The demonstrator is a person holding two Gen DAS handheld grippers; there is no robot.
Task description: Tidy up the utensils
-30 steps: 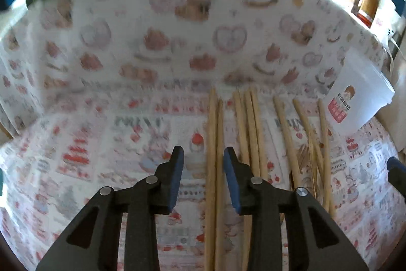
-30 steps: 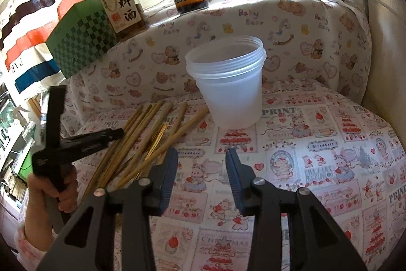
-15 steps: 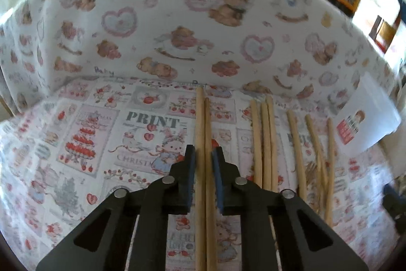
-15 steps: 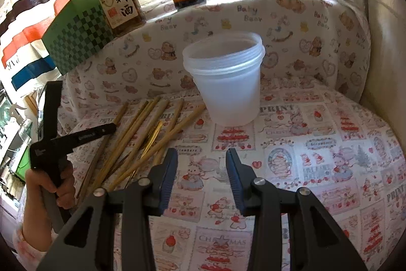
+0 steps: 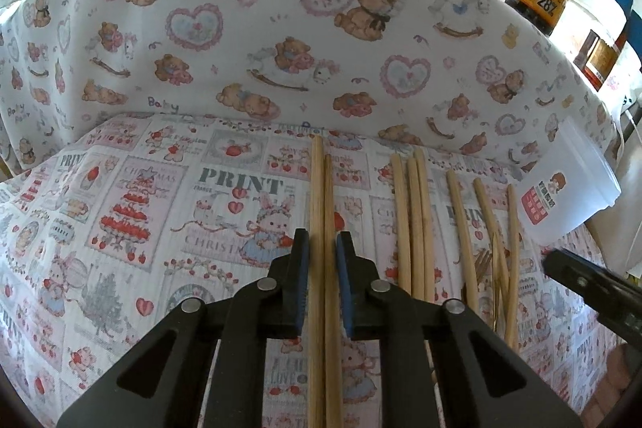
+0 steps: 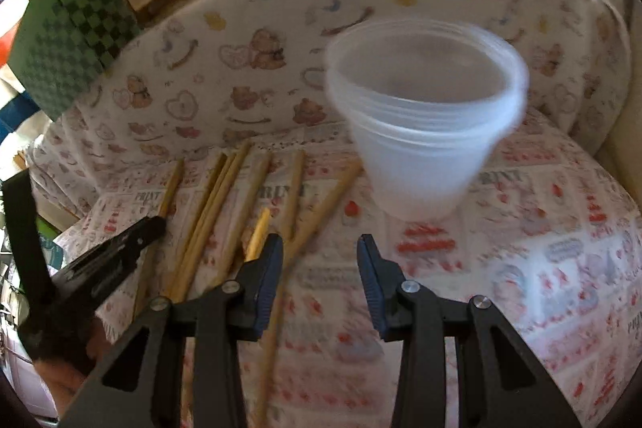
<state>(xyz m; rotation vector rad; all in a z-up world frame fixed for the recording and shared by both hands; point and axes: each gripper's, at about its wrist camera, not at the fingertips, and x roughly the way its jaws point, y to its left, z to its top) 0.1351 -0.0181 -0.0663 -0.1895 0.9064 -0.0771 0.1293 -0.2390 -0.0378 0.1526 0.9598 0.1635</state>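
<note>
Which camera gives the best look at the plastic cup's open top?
The right wrist view: the plastic cup stands near centre with its whole rim visible, though blurred. The left wrist view catches only the cup's labelled side at the right edge, tilted by the lens.

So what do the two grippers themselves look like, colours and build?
Both match: the left gripper and the right gripper have black angular linkage arms with triangular cut-outs, silver round rivets at the pivots, and two straight fingers faced with blue ribbed pads. No cables or markings show.
</note>
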